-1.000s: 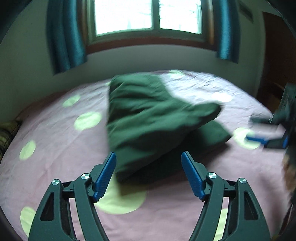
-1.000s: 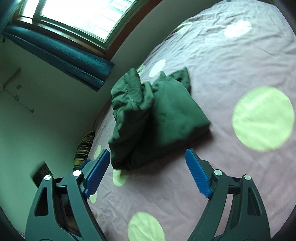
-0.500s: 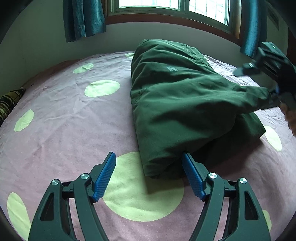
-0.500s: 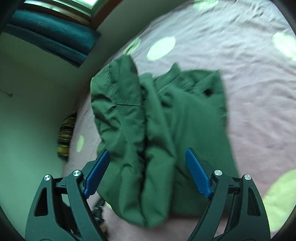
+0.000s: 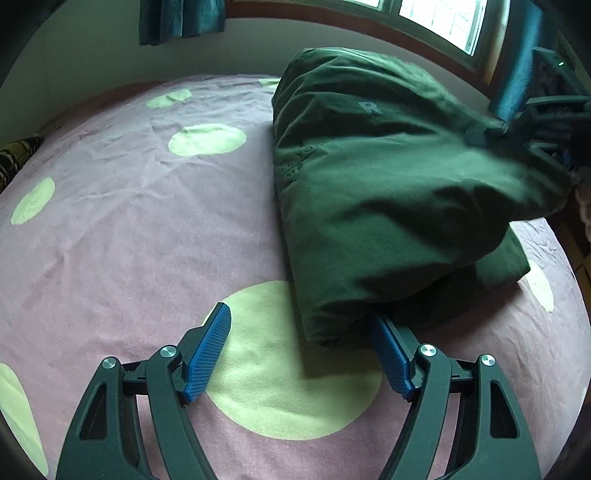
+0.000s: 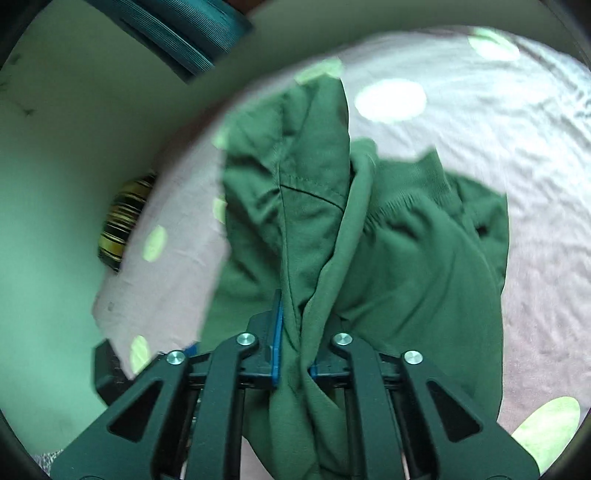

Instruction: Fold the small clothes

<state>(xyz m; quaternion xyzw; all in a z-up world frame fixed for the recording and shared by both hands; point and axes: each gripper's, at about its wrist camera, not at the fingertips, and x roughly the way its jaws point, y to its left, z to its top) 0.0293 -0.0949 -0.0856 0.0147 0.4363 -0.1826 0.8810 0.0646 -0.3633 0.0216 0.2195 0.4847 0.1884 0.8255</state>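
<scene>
A dark green garment (image 5: 388,192) lies bunched on the pink bed sheet (image 5: 129,229) with pale green dots. My left gripper (image 5: 301,332) is open just in front of the garment's near corner; its right finger touches the hem and is partly under it. My right gripper (image 6: 295,332) is shut on a gathered fold of the same garment (image 6: 399,251), which drapes down over it. In the left wrist view the right gripper (image 5: 546,122) shows at the far right, holding the cloth's raised edge.
The bed's far edge meets a pale wall under a window (image 5: 443,22) with teal curtains (image 5: 181,18). A striped pillow (image 6: 122,218) lies at the bed's left edge. A dark object (image 6: 110,373) sits beside the bed.
My right gripper has moved onto the garment and shut on a fold of it, lifting that edge. My left gripper has come closer to the garment's near corner, still open.
</scene>
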